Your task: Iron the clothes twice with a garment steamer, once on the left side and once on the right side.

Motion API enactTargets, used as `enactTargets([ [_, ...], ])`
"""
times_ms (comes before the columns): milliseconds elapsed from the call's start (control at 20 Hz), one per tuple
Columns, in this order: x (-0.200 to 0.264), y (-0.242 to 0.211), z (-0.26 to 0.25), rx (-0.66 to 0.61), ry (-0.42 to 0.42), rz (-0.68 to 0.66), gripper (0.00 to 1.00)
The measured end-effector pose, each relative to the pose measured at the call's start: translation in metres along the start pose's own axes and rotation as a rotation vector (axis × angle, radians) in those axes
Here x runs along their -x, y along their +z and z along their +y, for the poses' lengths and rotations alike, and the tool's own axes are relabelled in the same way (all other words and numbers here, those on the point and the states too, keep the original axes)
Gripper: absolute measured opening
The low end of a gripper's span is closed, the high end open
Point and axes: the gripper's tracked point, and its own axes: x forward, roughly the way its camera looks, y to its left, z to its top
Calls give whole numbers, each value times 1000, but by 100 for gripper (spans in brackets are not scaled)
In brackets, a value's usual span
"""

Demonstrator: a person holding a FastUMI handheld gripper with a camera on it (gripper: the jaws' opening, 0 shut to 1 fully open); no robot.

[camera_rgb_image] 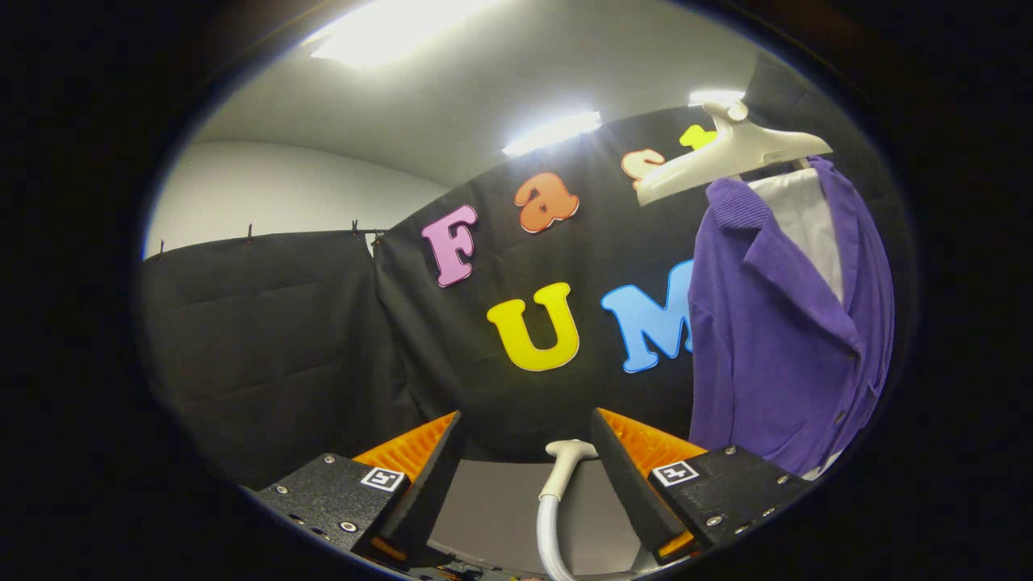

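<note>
Between the tongs (pixel 526 452), which stood wide apart and gripped nothing, lay the garment steamer (pixel 558 484), closer to the right finger and touching neither. Its pale head sat at the far end, bent over toward the right finger, and its ribbed hose ran back toward the camera along the grey tabletop (pixel 492 508), so the long axis followed the line of the fingers. The hose's near end was cut off below, and the face of the head could not be made out. Beyond the right finger, well apart from the steamer, a purple cardigan (pixel 783 339) hung upright over a white shirt (pixel 799 218) on a cream hanger (pixel 726 157); its far sleeve and lower hem were lost at the rim.
</note>
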Motion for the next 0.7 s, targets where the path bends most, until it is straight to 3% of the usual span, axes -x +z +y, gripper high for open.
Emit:
enactTargets([
  [350,-88,-60,-30,-25,-30,259,95],
  [550,-126,-85,-64,53,-123,339,95],
  [700,-149,-106,-64,20,-108,413,96],
])
